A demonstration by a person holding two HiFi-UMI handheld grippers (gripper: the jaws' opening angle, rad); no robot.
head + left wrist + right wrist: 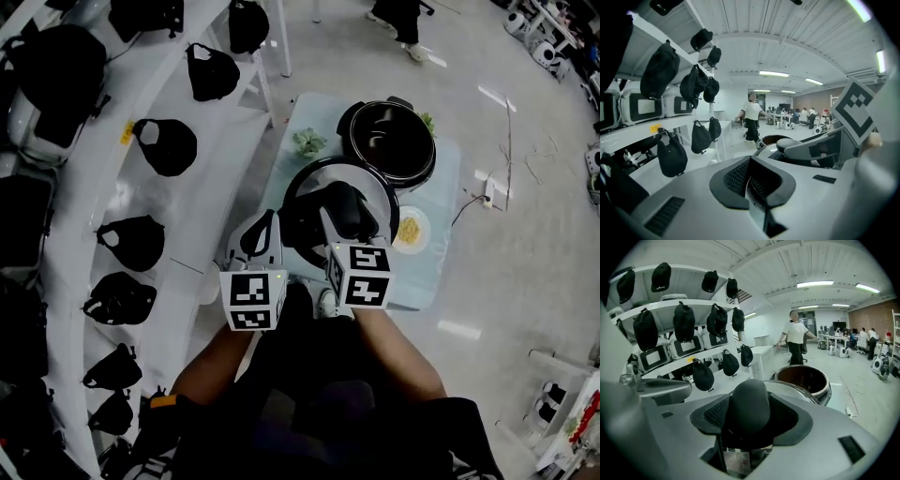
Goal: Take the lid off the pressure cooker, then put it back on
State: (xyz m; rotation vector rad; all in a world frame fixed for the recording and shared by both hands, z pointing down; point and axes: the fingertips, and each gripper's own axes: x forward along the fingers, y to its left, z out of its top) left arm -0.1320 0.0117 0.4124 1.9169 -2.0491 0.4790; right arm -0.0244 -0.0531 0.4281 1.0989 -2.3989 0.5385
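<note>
The pressure cooker's lid [330, 165], silver with a black handle [345, 208], is held over the near part of the small table. My right gripper [339, 223] is shut on that handle [749, 408], which fills the gap between its jaws. My left gripper [270, 229] is shut on the lid's left rim; the thin edge [757, 208] shows between its pads. The open pot [386, 141] stands behind the lid with its dark inside showing [802, 378]. In the left gripper view the right gripper [820, 150] shows over the lid.
The pale blue table [448, 192] also bears a plate of yellow food [410, 231] and a green bunch [307, 142]. White shelves [103, 202] with several black bags run along the left. A person [794, 341] walks on the floor beyond.
</note>
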